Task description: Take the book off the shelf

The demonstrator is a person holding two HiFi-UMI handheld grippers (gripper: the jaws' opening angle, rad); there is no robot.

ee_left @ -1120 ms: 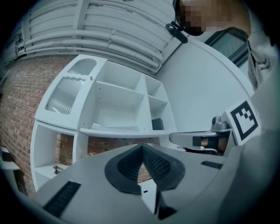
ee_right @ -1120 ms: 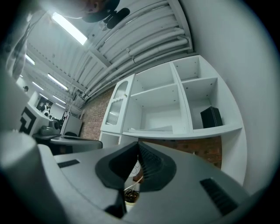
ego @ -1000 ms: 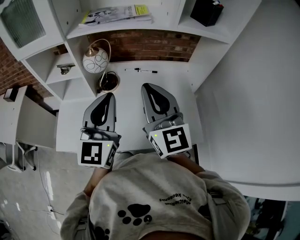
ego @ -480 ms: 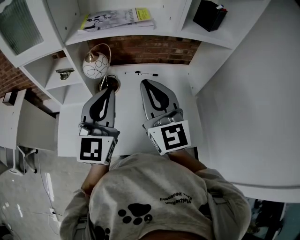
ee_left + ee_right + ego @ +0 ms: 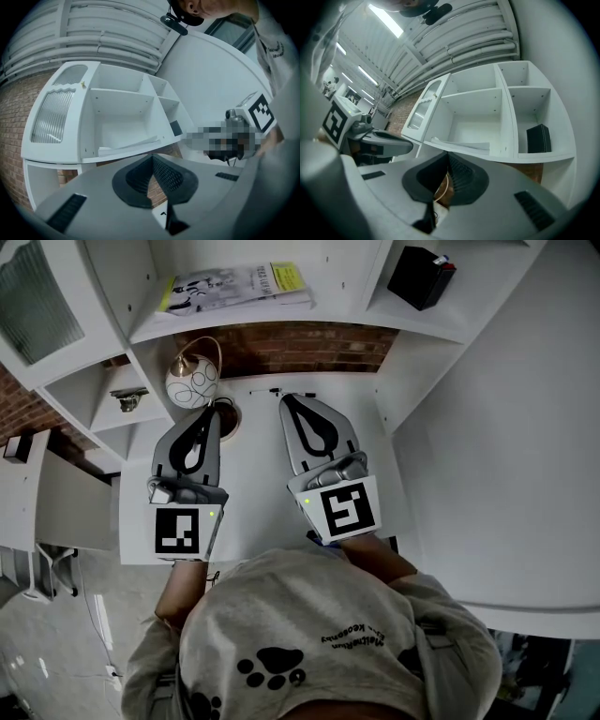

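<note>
We hold both grippers low over the white desk (image 5: 251,493), side by side, pointing toward 12 o'clock. Our left gripper (image 5: 210,413) has its jaws pressed together with nothing between them. Our right gripper (image 5: 289,401) is the same, closed and empty. The book (image 5: 239,282) lies flat on the shelf (image 5: 281,315) above the brick wall (image 5: 300,341), at 12 o'clock from the grippers and well apart from both. A black box (image 5: 422,276) stands in the next compartment, at 3 o'clock from the book. A round lamp (image 5: 192,382) sits just ahead of the left gripper's tip, at 11 o'clock. A pen (image 5: 298,393) lies on the desk near the right gripper's tip.
</note>
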